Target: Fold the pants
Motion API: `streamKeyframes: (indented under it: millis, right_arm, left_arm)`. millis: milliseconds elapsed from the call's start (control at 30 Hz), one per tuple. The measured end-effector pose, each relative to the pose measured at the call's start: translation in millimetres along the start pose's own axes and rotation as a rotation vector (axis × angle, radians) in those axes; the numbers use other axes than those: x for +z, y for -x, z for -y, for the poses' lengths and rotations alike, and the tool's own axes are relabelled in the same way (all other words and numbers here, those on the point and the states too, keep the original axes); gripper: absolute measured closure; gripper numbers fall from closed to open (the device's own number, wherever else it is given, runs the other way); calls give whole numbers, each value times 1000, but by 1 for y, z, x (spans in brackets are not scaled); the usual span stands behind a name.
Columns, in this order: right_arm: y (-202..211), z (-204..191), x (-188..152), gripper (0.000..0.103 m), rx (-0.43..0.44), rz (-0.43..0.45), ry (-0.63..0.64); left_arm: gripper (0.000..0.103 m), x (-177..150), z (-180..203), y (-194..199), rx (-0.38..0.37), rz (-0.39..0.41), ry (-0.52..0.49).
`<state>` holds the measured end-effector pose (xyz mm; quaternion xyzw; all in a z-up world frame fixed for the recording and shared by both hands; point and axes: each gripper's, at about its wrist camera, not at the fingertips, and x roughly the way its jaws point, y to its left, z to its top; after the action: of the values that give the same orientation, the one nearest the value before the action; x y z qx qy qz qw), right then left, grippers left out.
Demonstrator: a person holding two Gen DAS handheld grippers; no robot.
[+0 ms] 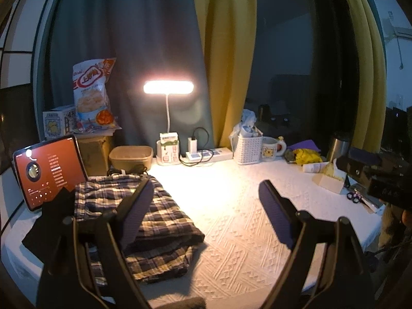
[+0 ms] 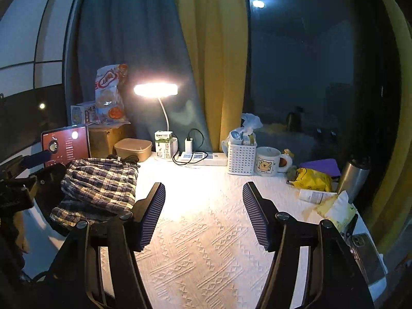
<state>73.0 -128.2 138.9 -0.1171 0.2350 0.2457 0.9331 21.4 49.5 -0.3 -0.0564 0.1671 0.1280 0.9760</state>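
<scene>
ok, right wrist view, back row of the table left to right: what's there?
tablet → brown lidded container → milk carton → power strip → white basket → bear mug → yellow bag → steel flask

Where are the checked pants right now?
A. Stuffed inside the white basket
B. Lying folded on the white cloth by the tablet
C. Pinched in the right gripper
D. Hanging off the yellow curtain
B. The plaid pants lie in a folded stack on the white tablecloth next to the lit tablet, and both the left gripper and the right gripper are open and hold nothing.
</scene>
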Motion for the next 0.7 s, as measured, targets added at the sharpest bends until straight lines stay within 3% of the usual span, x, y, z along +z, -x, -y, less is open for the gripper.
streamKeyframes:
  millis: [700]
  right_arm:
    - [1, -10, 1, 37, 5, -15, 26]
  left_arm:
    - [18, -2, -13, 14, 16, 37, 25]
